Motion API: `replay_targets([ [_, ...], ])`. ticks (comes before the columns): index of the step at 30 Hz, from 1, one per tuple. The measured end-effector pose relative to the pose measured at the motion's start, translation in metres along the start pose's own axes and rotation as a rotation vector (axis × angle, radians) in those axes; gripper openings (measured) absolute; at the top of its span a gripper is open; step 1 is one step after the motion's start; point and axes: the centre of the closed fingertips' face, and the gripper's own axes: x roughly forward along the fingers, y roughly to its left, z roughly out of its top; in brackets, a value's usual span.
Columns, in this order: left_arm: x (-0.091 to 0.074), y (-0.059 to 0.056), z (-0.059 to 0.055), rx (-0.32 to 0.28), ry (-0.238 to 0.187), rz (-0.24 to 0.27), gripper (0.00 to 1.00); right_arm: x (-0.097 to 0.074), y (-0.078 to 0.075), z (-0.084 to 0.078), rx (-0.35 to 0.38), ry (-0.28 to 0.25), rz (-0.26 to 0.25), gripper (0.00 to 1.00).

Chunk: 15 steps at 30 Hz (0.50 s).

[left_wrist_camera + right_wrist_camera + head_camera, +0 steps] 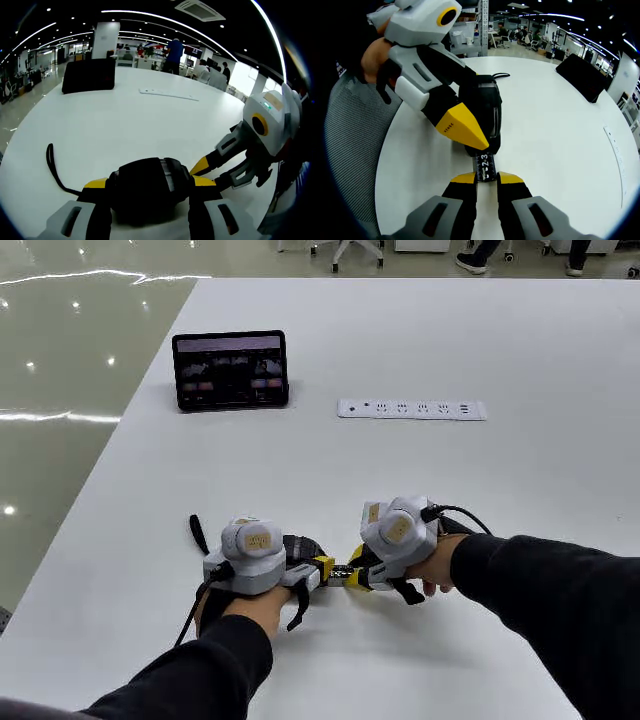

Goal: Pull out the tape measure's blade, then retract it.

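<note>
The left gripper (pixel 150 184) has its jaws clamped on the tape measure (pixel 147 195), one on either side, with the black case filling the gap between the yellow tips. The right gripper (pixel 486 179) is closed on the blade (pixel 484 166), pinching it just outside the tape measure's mouth; only a short numbered stretch shows between the jaws and the case. The two grippers meet nearly tip to tip at the tape measure; in the right gripper view one yellow tip of the left gripper lies against the case's side.

The tape measure is down on the white table (pixel 450 340), between the person's two hands; a black strap (pixel 51 167) trails from it to its left and curls across the tabletop. Well beyond the tape measure and to its left, a dark tablet (pixel 230 368) stands propped; well beyond it and a little to its right, a white power strip (pixel 412 409) lies flat.
</note>
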Motion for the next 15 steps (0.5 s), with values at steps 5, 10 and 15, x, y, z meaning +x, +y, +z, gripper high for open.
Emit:
replay_targets([
  [5,-0.0003,-0.0006,-0.0001,-0.001,0.000,0.000,0.58,0.0017,-0.0007,0.0016,0.003,-0.001,0.002,0.11],
  [10,-0.0002,-0.0006,-0.0002,-0.001,0.002,-0.001,0.58,0.0037,0.0001,0.0039,0.005,-0.006,0.004,0.10],
  [15,-0.0003,-0.0009,-0.0004,0.000,0.001,-0.002,0.58,0.0048,0.0003,0.0056,0.010,-0.013,0.005,0.11],
])
